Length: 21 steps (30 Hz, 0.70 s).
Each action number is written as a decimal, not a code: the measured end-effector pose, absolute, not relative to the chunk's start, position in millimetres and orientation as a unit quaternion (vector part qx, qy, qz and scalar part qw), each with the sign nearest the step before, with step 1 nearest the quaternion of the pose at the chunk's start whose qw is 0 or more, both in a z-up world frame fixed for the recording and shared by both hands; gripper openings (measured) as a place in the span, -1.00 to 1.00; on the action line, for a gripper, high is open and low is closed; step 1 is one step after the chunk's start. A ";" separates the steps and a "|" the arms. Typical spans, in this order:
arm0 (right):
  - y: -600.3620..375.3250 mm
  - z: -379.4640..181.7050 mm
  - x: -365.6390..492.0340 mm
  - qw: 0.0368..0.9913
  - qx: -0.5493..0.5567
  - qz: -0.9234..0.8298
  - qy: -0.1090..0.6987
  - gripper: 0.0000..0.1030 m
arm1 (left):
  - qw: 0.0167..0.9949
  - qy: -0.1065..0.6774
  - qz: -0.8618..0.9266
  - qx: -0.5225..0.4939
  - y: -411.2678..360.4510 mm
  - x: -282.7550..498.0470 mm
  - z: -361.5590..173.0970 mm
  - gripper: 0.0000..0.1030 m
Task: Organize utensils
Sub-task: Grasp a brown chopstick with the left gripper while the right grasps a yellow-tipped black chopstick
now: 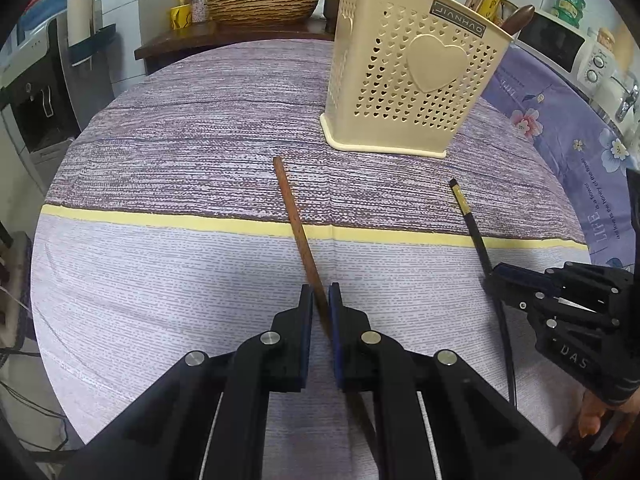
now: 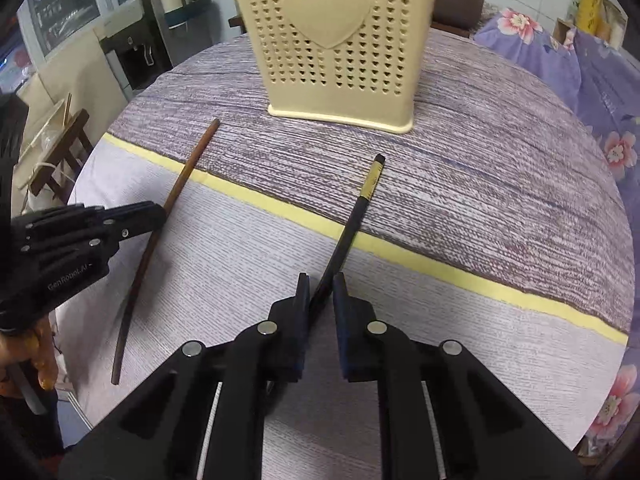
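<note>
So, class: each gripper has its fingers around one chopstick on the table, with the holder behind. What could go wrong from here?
1. The left gripper straddles the brown chopstick away from its middle, so it may tilt or slip when lifted.
2. The black chopstick sits off-centre between the right gripper fingers and could twist.
3. The utensil holder already holds utensils, so either long stick might snag on entry.

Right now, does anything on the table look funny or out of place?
Yes. Two unmatched chopsticks lie loose on the cloth: a brown one between the left claw's fingers, a black one between the right claw's. Other utensils already stand in the holder.
</note>
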State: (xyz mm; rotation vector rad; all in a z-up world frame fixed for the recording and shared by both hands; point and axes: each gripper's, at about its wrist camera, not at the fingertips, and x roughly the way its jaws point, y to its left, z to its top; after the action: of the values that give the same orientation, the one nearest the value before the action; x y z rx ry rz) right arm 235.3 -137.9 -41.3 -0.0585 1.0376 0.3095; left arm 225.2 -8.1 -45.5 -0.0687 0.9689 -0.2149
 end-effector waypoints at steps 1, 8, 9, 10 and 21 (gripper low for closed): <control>-139.9 -41.2 237.3 0.857 -0.018 0.145 0.495 -0.73 | 0.878 0.466 -0.103 -0.041 -6.8 226.2 -45.8 -0.81; -154.2 -37.5 257.9 0.863 0.060 0.111 0.490 -0.58 | 0.887 0.450 -0.089 -0.058 -2.1 236.3 -37.3 -0.46; -152.0 -37.9 261.2 0.863 0.061 0.105 0.490 -0.56 | 0.889 0.447 -0.082 -0.059 -1.2 240.7 -35.6 -0.23; -150.9 -37.0 265.3 0.865 0.061 0.097 0.488 -0.54 | 0.890 0.445 -0.076 -0.061 -0.3 245.2 -34.6 -0.15; -138.8 -41.3 291.4 0.877 0.051 0.054 0.475 -0.54 | 0.894 0.444 -0.038 -0.038 -11.6 287.1 -46.6 -0.21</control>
State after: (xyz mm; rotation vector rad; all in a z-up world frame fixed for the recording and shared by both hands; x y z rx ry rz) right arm 291.4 -138.8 -41.3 0.1055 0.9903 0.1125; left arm 287.1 -11.6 -46.6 -0.0779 0.9208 -0.0793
